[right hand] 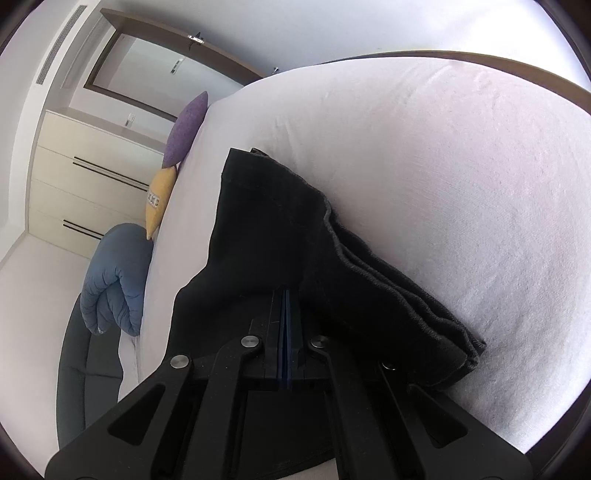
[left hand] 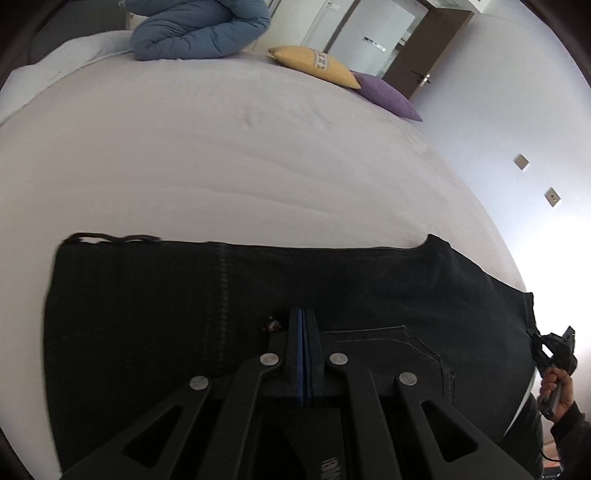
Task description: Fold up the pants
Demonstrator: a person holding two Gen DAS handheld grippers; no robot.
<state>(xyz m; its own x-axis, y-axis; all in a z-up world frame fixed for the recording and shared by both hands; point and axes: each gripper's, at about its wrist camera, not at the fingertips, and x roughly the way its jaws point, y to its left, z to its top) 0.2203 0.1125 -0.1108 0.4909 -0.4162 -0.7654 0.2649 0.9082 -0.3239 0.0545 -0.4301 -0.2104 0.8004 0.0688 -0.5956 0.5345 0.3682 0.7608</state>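
Dark pants [left hand: 258, 295] folded flat on the white bed [left hand: 221, 166], at 6 o'clock in the left wrist view, edges stacked in layers. Left gripper [left hand: 303, 314] above the pants, blue pads pressed together, jaws closed on nothing visible. Right gripper [right hand: 285, 295] likewise closed, tips against the dark cloth; cannot tell whether any fabric is pinched. Blue quilted jacket [left hand: 199, 29] at 11 o'clock on the bed, yellow pillow [left hand: 314, 64] and purple pillow [left hand: 388, 96] at 1 o'clock, touching each other.
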